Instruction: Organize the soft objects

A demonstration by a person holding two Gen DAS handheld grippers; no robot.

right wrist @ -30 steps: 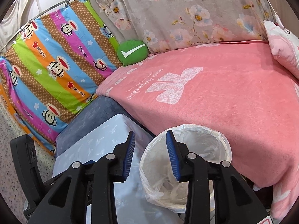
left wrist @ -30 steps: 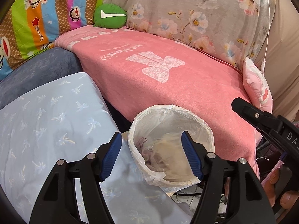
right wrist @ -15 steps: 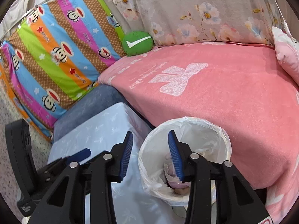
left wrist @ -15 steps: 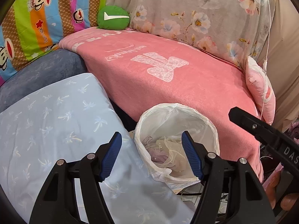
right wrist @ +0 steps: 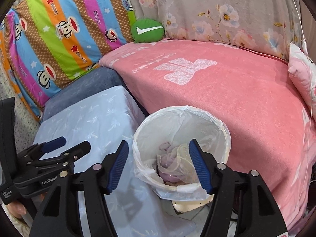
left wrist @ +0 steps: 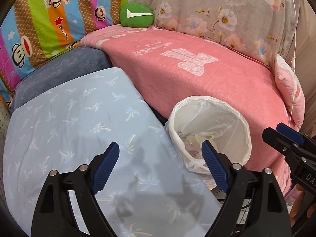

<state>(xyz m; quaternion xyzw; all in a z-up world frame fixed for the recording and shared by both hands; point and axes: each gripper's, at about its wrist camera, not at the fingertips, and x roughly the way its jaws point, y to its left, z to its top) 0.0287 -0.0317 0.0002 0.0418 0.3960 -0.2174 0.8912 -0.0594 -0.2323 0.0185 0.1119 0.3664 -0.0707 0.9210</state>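
**Both grippers spread wide above the lined bin**

Left gripper [left wrist: 160, 163] and right gripper [right wrist: 158, 165] have both just been opening; each now stands wide with nothing between its pads. That reads as a release finished or a reach being readied, so the next soft thing can be taken.

Beyond both grippers lies the pink blanket [left wrist: 197, 75], the biggest thing ahead, with the floral cover [left wrist: 227, 9] behind it and the striped monkey-print quilt [left wrist: 49, 19] off to the far left. Directly under the left gripper is the pale blue pillow [left wrist: 79, 118]; the dark blue cushion [left wrist: 59, 67] sits just past it. The bin [right wrist: 223, 130], lined with a white bag, stands under the right gripper and just right of the left one. Far ahead rests the small green cushion [left wrist: 137, 14].

Only the right wrist view looks straight into the bin, showing a gauzy pale bundle [right wrist: 173, 162] at the bottom; the left view catches a mere sliver of it. A pink pillow [left wrist: 290, 92] leans far right.
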